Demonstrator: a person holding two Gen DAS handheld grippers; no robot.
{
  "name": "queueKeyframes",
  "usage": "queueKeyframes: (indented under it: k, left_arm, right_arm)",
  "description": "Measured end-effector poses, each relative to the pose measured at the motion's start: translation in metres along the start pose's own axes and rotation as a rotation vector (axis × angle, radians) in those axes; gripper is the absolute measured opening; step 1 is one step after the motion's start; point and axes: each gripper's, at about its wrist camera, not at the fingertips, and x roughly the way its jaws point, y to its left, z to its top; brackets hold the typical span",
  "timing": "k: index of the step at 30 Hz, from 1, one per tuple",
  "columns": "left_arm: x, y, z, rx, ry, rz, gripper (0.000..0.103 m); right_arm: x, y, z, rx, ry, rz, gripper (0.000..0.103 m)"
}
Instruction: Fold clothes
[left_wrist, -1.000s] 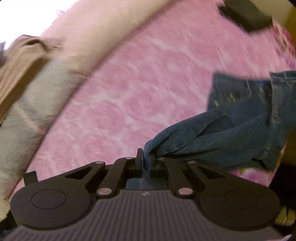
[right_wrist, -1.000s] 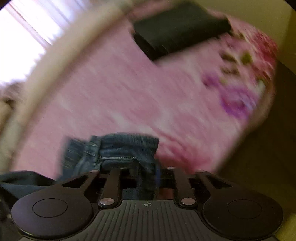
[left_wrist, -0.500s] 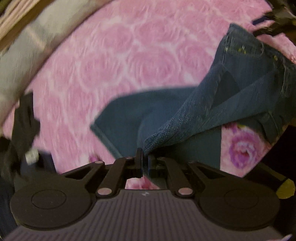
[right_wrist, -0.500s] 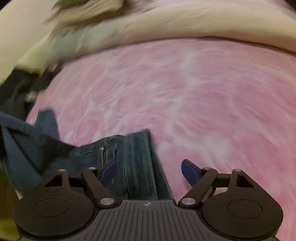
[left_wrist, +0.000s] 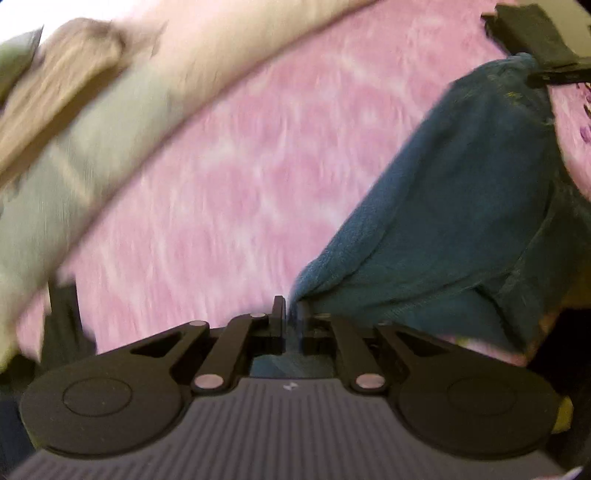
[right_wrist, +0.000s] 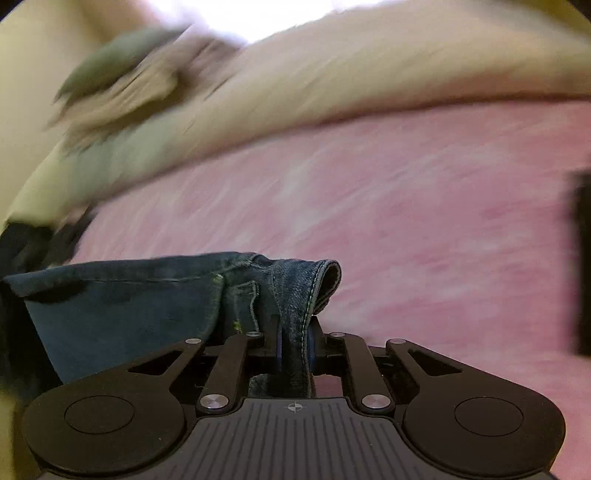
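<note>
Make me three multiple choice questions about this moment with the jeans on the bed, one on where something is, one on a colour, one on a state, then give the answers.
1. Where does the folded black garment lie in the left wrist view?
A. top right, beyond the jeans
B. bottom left corner
C. between the gripper fingers

2. What colour is the bedspread?
A. green
B. pink
C. white

3. What is the right gripper doing?
A. open above the bed
B. shut on nothing
C. shut on the jeans

Answers: 1 A, the black garment sits past the far end of the jeans. 2 B, pink fabric fills both views. 3 C, a stitched denim edge is pinched between its blue pads; the left gripper is also shut on denim.
</note>
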Motion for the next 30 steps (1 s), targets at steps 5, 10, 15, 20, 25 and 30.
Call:
queueKeyframes:
  k: [5,10,15,20,25,30]
  left_arm:
    - [0.007,-0.004,0.06,0.039,-0.082,0.011,0.029]
    - [0.014,-0.009,0.095,0.032,-0.125,0.007,0.042]
    - [0.029,-0.035,0.013,-0.087,-0.052,-0.017,0.053]
    - [0.045,-0.093,-0.074,0.085,-0.047,-0.07,0.062]
    - [0.079,-0.119,-0.114,0.441,-0.135,-0.07,0.06]
    - [0.104,-0.092,-0.125,0.518,-0.126,-0.245,0.002]
  right_arm:
    - [-0.013,-0.049,0.011,0.079,-0.08,-0.207,0.055]
    - [-0.01,-0.044,0.005,0.044,-0.126,-0.228,0.071]
    - [0.02,-0.012,-0.022,0.106,-0.015,-0.069,0.071]
    - [0.053,0.069,-0.042,0.05,0.114,0.092,0.071]
    - [0.07,0.147,-0.06,-0.004,0.169,0.124,0.071]
    - [0.077,0.206,-0.078,-0.01,0.202,0.013,0.071]
